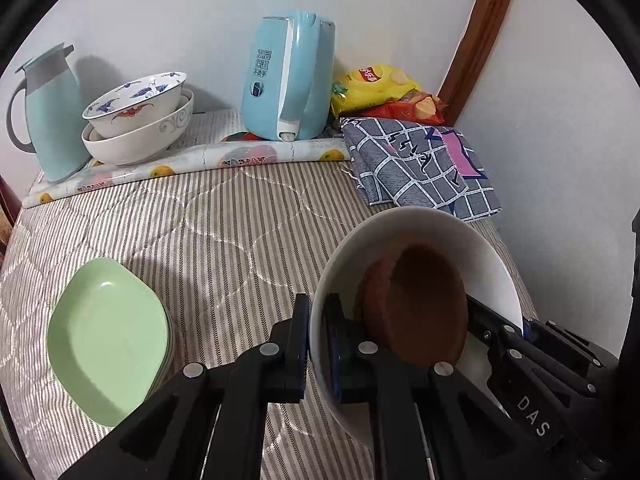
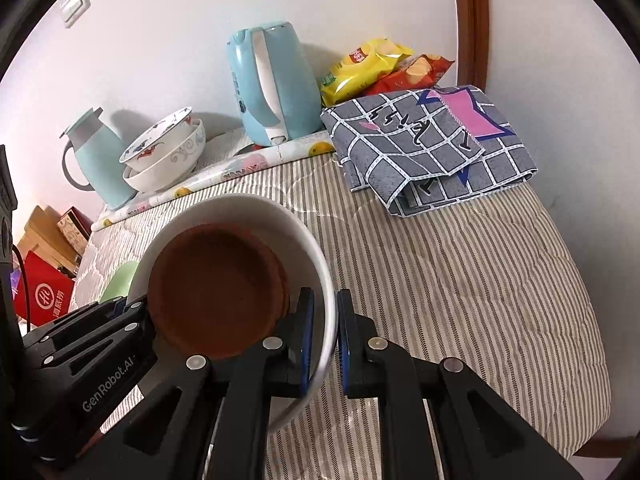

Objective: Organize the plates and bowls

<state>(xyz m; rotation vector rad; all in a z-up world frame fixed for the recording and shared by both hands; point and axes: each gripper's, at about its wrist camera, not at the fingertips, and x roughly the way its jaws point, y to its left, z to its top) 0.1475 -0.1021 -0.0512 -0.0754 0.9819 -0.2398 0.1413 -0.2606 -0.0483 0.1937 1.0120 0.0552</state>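
White bowl (image 1: 420,240) holding brown bowls (image 1: 424,304), clamped on opposite rims by left gripper (image 1: 316,344) and right gripper (image 2: 325,340); bowl stack (image 1: 138,120) far left.

**Both grippers clamped on one white bowl**

Left gripper (image 1: 316,344) is pinched onto the near rim of the white bowl (image 1: 492,264), one finger inside, one outside. Right gripper (image 1: 516,344) grips the opposite rim. Bowl is tilted twd the camera, w/ brown dishes (image 1: 424,304) nested inside. Left of it, a stack of green plates (image 1: 108,340) sits on the striped cloth (image 1: 224,232). At the back by the wall: two stacked bowls (image 1: 140,120), a pale blue jug (image 1: 52,116), a blue kettle (image 1: 288,76), snack bags (image 1: 376,88) and a folded checked cloth (image 1: 420,164).
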